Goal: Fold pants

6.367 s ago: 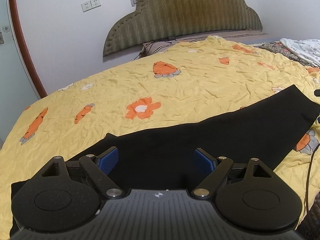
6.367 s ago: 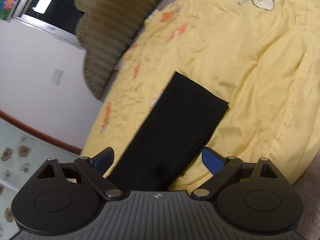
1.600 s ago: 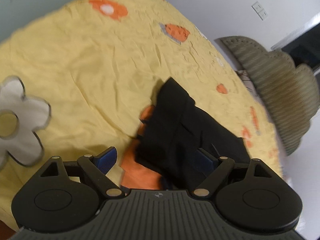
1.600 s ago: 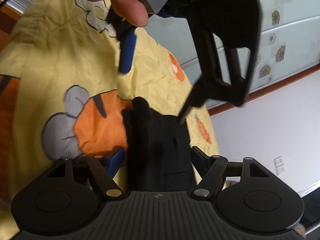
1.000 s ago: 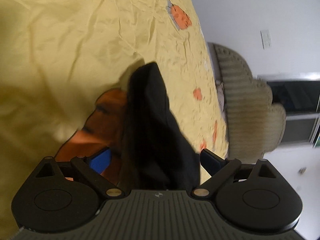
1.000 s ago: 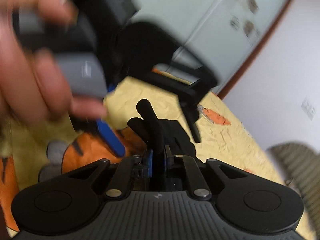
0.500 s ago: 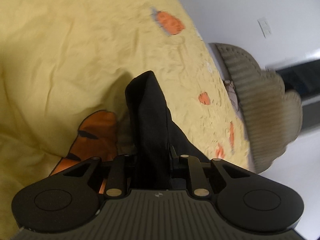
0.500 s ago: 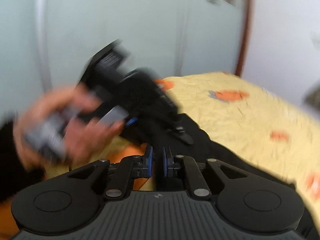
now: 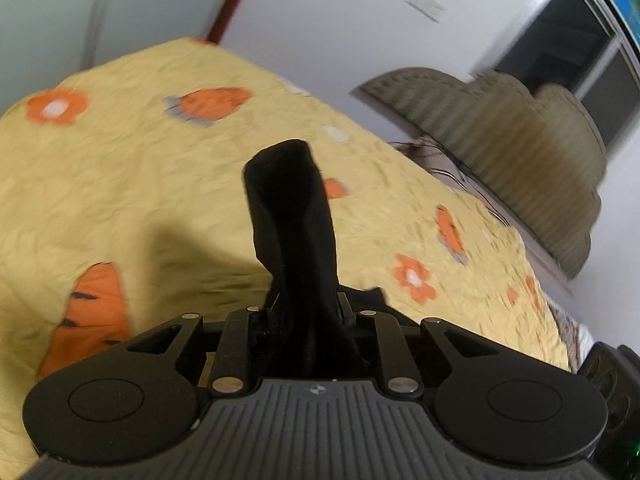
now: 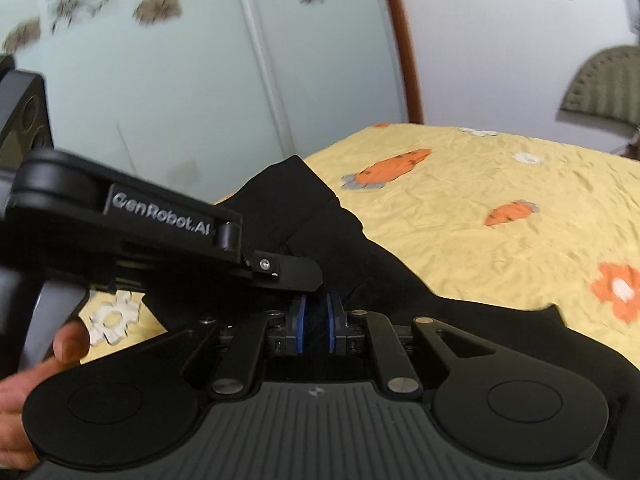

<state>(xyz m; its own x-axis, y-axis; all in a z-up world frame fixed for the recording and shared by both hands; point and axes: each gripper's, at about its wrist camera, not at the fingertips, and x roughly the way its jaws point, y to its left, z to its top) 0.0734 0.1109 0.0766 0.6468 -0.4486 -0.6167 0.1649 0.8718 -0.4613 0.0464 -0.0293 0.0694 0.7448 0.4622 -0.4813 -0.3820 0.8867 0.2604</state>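
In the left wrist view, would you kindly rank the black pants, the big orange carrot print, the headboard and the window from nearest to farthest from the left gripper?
1. Black pants: clamped in the left gripper, sticking up ahead.
2. Big orange carrot print: on the yellow sheet, lower left.
3. Headboard: at the bed's far end, upper right.
4. Window: on the wall above the headboard.

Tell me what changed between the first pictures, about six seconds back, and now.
Both grippers were open above the black fabric pants lying flat. Now the left hand-held gripper and the right hand-held gripper are shut on bunched fabric at one end and have raised it off the bed. The yellow carrot-print bedsheet and the padded olive headboard are unchanged.
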